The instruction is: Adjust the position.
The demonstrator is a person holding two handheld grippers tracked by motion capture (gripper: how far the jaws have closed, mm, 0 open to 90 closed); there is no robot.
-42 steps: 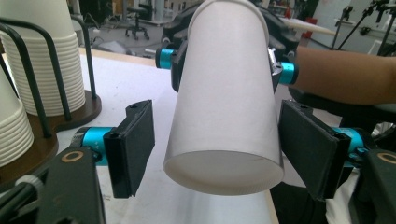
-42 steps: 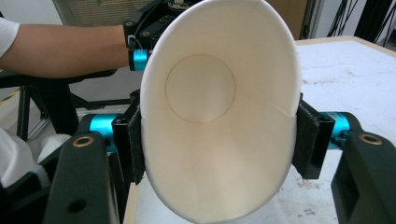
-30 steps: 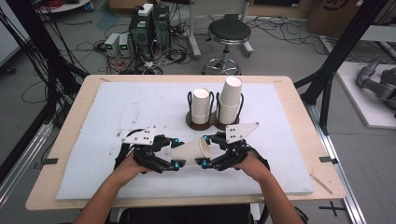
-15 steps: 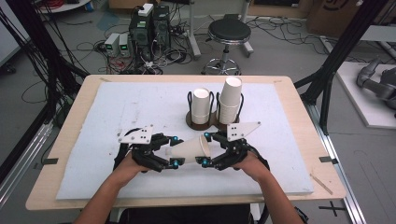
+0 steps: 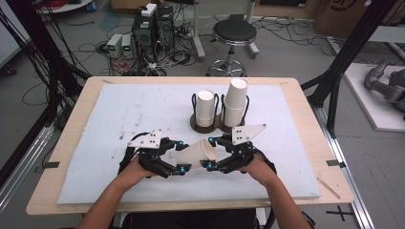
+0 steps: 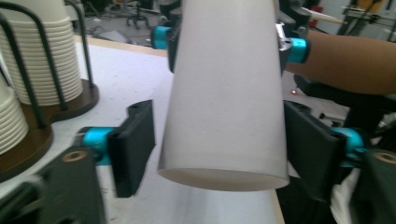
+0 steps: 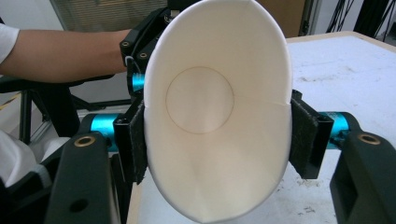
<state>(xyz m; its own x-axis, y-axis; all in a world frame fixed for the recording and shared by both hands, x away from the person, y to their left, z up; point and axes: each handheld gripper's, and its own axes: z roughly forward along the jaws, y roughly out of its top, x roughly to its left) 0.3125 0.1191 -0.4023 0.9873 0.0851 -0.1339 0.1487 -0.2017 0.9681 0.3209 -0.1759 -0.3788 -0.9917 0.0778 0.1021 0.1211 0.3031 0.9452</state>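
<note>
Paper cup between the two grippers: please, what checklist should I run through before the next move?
1. Right gripper holds the paper cup at its rim: ok. Its pads press on both sides, and its jaws have just been closing.
2. Left gripper lets go of the cup's base: ok. Its jaws have just been opening, and there is a gap at one pad.
3. Rim keeps its round shape: not ok, it is squeezed oval.
4. Cup is lifted off the white mat: cannot tell.
5. Cup stacks stand upright in the holder: ok.
</note>
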